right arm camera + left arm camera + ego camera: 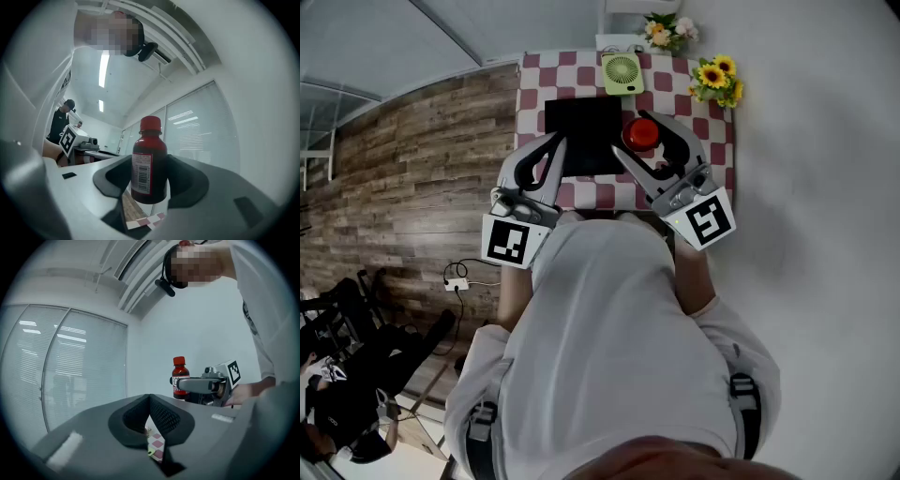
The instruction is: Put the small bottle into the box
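Cloth in red and white squares [534,89] covers the table [719,141] in front of the person [609,356], who stands at 6 o'clock of it. The black box [581,131] lies in the middle of the cloth.

The right gripper [639,141] grasps the small bottle [641,131]. Its two jaws press on the sides of the bottle, one on each side, and stand wide apart because the bottle fills the space between them. In the right gripper view the bottle is dark red with a red cap at 12 o'clock and a white label with a barcode, and it stands upright between the pads. In the head view the bottle is at 3 o'clock of the box, just beside its right edge and not inside it. I cannot tell how high it is above the cloth.

The left gripper [555,150] is at 9 o'clock of the box. Its jaws are clenched, the tips touch each other, and nothing is between them.

A green fan [622,73] stands at 12 o'clock of the box, sunflowers [717,82] at 2 o'clock, and other flowers [670,33] at 1 o'clock, beyond the fan.
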Tool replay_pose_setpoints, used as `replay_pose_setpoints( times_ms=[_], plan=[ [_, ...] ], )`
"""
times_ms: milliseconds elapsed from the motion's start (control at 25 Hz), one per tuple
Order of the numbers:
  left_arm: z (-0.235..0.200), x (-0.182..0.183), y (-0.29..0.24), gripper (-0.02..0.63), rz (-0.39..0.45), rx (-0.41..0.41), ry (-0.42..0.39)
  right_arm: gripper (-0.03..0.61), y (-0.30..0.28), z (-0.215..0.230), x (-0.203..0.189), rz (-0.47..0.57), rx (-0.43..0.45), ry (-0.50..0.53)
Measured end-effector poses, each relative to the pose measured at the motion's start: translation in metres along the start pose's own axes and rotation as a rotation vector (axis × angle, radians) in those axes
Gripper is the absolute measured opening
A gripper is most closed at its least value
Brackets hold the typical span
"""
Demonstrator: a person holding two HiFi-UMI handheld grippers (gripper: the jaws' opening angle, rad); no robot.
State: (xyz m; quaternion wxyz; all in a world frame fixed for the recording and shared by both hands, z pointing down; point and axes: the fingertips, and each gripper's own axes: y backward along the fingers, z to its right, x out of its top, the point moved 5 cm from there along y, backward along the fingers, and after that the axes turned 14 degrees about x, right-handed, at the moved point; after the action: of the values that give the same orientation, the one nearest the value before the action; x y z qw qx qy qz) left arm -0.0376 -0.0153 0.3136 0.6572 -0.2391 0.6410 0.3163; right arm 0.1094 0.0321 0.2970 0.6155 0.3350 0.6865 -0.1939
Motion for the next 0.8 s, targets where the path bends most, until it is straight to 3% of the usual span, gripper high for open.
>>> replay_pose_setpoints(
  times_ms=[800],
  plan=[
    [-0.043, -0.019, 0.020, 0.000, -0.004, -0.014, -0.050, 0.221, -0.025, -0.015, -0.025, -0.066, -0.042, -0.012]
  ],
)
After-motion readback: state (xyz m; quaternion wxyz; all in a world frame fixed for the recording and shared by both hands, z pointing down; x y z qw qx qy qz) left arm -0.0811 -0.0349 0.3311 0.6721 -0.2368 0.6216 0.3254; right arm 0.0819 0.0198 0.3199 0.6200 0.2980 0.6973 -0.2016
